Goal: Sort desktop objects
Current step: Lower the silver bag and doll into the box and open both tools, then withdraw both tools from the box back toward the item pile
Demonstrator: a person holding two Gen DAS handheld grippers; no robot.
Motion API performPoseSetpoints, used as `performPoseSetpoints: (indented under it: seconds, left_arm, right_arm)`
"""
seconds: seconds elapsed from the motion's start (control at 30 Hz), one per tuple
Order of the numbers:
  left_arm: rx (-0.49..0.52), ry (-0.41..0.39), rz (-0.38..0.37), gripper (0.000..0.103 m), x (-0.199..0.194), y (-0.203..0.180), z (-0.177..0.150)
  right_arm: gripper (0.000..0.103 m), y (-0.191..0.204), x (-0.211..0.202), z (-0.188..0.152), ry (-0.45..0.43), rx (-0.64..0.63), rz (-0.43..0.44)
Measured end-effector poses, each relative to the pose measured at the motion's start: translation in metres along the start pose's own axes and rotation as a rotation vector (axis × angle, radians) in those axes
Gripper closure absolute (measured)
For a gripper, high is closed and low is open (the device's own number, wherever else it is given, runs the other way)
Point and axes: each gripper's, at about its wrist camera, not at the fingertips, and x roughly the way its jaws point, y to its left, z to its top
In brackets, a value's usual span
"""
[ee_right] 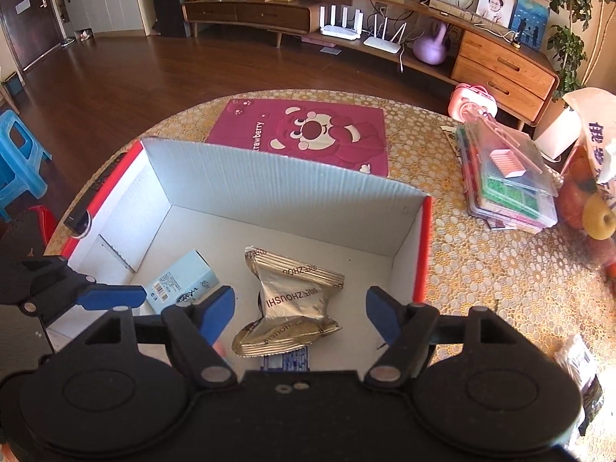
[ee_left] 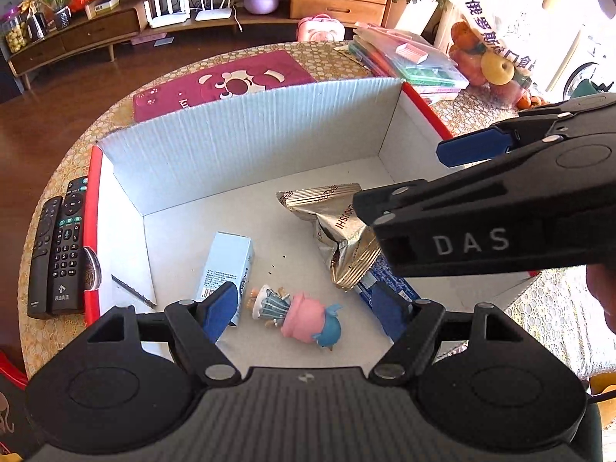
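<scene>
A white cardboard box (ee_left: 250,131) with red outer walls sits on the round table. On its floor lie a gold snack packet (ee_left: 338,227), a light blue carton (ee_left: 227,269), a blue packet (ee_left: 389,292) half under the gold one, and a figurine (ee_left: 296,312) with a pink hat and a blue bird. My left gripper (ee_left: 304,308) hangs open just above the figurine. My right gripper (ee_right: 300,313) is open over the gold snack packet (ee_right: 296,300), holding nothing. It reaches in from the right in the left wrist view. The light blue carton (ee_right: 181,285) lies at the left.
Two black remote controls (ee_left: 57,254) lie outside the box's left wall. A pink bear mat (ee_right: 308,134) lies behind the box. Stacked plastic cases (ee_right: 508,177) and a bag of fruit (ee_right: 593,200) are at the right. A blue stool (ee_right: 19,161) stands on the floor.
</scene>
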Motion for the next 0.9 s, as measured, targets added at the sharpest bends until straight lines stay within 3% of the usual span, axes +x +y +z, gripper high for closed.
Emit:
performPoseSetpoints:
  seconds: [0.4, 0.6, 0.8, 0.9]
  left_arm:
    - [-0.011, -0.043, 0.022, 0.019, -0.025, -0.007, -0.010]
    - [-0.026, -0.064, 0.026, 0.018, -0.035, -0.010, -0.015]
    - [-0.024, -0.088, 0.031, 0.005, -0.047, -0.017, -0.020]
    - [-0.029, -0.101, 0.031, 0.004, -0.053, -0.020, -0.024]
  right_arm:
    - [0.025, -0.012, -0.040, -0.023, -0.052, 0.001, 0.016]
    - [0.019, -0.026, -0.063, -0.038, -0.093, 0.043, 0.041]
    - [0.015, -0.035, -0.082, -0.056, -0.126, 0.067, 0.062]
    - [0.013, -0.041, -0.092, -0.067, -0.140, 0.089, 0.085]
